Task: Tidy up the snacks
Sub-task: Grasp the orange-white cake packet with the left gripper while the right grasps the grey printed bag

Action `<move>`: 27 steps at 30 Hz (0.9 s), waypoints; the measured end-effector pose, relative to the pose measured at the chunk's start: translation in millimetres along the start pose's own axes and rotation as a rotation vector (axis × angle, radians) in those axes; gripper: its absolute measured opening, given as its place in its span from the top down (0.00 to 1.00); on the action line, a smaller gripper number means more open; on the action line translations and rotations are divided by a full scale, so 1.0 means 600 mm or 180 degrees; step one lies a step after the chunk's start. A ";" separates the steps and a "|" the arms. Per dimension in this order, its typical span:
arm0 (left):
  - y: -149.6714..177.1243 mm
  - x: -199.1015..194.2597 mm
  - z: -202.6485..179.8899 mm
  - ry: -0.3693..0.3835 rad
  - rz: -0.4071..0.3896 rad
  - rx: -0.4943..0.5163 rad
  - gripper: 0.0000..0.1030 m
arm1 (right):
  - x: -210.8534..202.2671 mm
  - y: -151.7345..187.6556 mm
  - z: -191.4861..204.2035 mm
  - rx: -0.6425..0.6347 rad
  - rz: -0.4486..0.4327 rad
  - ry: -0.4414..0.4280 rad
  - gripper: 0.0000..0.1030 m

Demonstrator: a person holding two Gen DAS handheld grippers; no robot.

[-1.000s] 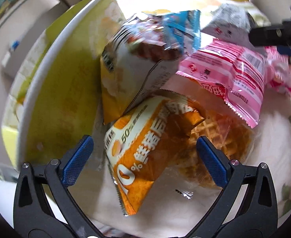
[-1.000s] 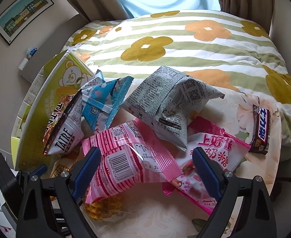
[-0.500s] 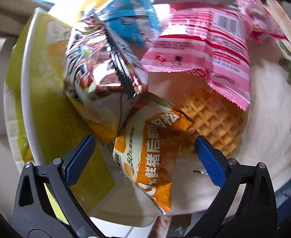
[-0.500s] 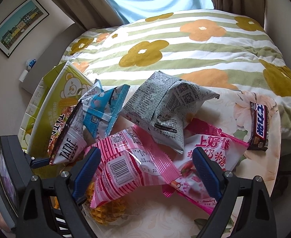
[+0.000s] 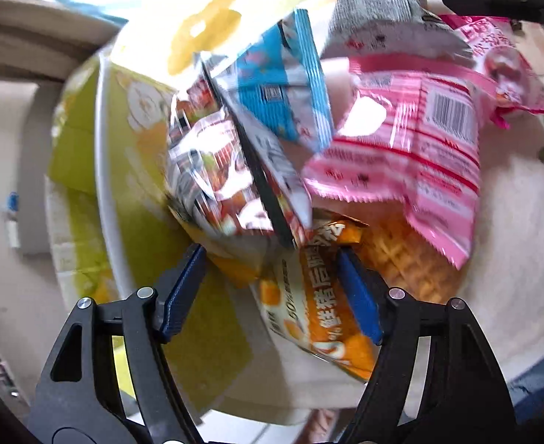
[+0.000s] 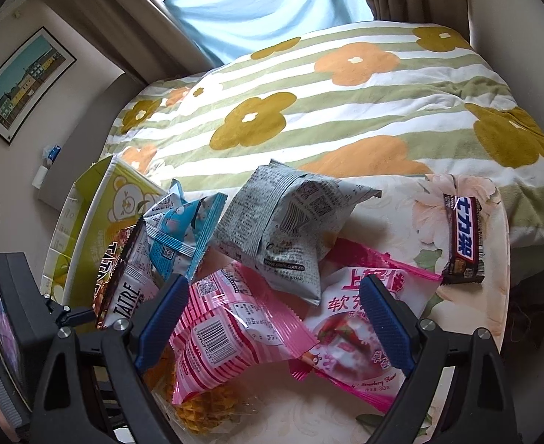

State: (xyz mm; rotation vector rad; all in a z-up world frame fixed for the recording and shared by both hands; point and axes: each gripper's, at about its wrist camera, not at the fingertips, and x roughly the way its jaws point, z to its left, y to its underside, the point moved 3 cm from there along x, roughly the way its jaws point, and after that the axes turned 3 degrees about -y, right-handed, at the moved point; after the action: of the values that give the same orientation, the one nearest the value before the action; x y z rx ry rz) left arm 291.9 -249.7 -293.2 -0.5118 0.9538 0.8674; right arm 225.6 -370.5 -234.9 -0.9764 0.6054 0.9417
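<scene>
A pile of snack packets lies on a small round table (image 6: 468, 318). My left gripper (image 5: 272, 288) is open, its jaws narrowed around the top of an orange packet (image 5: 316, 307) that lies beside a waffle packet (image 5: 409, 262). A silver TAIRE bag (image 5: 227, 181) and a blue packet (image 5: 283, 88) lean on a yellow-green box (image 5: 123, 170). My right gripper (image 6: 272, 318) is open above a pink striped packet (image 6: 231, 333). A grey bag (image 6: 290, 222), a pink strawberry packet (image 6: 349, 325) and a dark chocolate bar (image 6: 462, 236) lie nearby.
A bed with a flowered striped quilt (image 6: 309, 111) stands behind the table. A curtained window (image 6: 264, 3) is at the back. A framed picture (image 6: 23, 81) hangs on the left wall. The left gripper's body (image 6: 16, 318) shows at the right wrist view's left edge.
My left gripper has moved forward over the orange packet and its jaws have narrowed around it. My right gripper has barely moved.
</scene>
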 end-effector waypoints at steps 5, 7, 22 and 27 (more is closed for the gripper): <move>-0.025 -0.014 -0.001 -0.0248 -0.0115 0.0059 0.32 | -0.003 -0.003 -0.009 0.0018 -0.0017 0.0039 0.11; -0.032 -0.012 0.003 -0.0238 -0.0061 0.0004 0.32 | -0.001 -0.004 -0.012 0.0032 0.0001 0.0043 0.11; 0.032 0.045 0.023 0.0265 0.0194 -0.0513 0.31 | 0.008 0.000 -0.015 -0.0044 0.0073 0.0081 0.11; 0.037 0.086 0.036 0.0754 0.0315 -0.0892 0.31 | 0.021 0.006 -0.009 -0.0121 0.0139 0.0110 0.11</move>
State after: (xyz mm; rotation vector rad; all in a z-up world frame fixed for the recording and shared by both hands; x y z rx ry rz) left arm 299.4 -200.3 -327.2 -0.8269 1.0860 1.0534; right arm 228.4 -369.7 -248.5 -1.0187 0.6422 0.9798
